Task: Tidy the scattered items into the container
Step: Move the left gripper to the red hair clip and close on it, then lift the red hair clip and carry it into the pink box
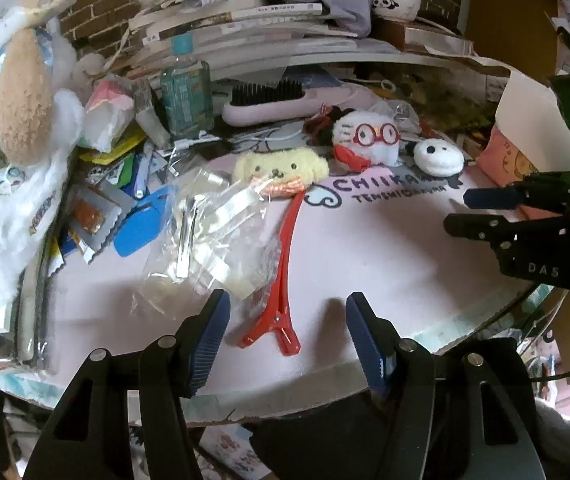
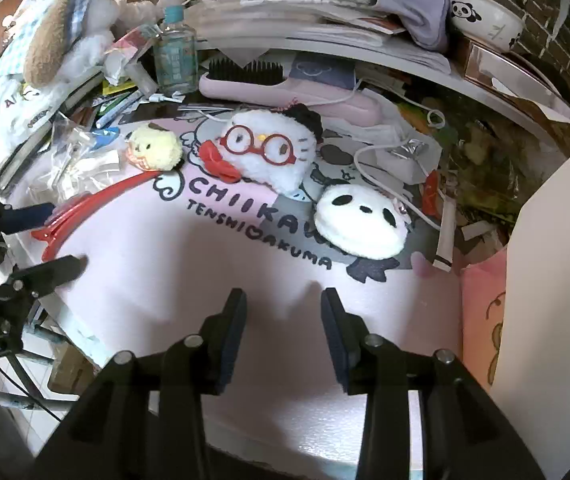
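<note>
Holding my left hand-held gripper spread around the red hair clip at lower centre, my right hand-held gripper is spread too.

Red hair clip at six o'clock on the pale pink mat with dark lettering. Yellow plush dog face wears an orange-and-white checked collar. At one o'clock, white plush cat, red glasses, red bow. White panda face, black eye patches. Lilac brush, black bristles.
</note>
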The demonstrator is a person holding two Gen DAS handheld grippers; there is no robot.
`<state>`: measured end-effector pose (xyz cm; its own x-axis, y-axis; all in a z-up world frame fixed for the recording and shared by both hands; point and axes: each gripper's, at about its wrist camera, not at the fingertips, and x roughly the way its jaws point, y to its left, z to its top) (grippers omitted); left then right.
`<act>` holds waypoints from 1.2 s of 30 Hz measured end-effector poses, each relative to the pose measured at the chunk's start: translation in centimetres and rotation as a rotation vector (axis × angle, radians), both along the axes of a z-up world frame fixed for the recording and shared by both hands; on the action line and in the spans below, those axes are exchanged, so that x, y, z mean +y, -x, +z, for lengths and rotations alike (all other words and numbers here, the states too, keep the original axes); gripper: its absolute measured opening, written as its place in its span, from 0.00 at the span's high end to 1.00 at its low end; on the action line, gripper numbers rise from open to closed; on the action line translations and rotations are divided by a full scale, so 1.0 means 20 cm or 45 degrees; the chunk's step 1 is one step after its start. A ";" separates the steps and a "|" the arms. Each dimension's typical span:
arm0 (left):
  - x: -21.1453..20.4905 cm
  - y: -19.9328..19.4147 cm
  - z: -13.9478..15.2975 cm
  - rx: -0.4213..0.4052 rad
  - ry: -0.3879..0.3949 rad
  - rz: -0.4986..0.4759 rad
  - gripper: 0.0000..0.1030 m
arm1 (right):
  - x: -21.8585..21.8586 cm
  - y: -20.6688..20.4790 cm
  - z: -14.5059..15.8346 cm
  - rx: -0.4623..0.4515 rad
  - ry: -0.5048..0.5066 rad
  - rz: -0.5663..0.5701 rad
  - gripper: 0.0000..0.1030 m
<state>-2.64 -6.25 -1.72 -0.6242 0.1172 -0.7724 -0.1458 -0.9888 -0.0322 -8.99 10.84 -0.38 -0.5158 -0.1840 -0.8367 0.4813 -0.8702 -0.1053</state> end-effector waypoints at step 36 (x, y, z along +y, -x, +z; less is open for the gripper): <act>0.09 0.04 0.04 0.062 0.040 -0.027 0.89 | 0.01 -0.02 -0.02 0.022 0.048 -0.017 0.57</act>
<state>-3.50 -4.50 -0.89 -0.6586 0.1071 -0.7448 -0.1672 -0.9859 0.0061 -8.50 11.01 -0.85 -0.5325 -0.2081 -0.8204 0.4678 -0.8802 -0.0804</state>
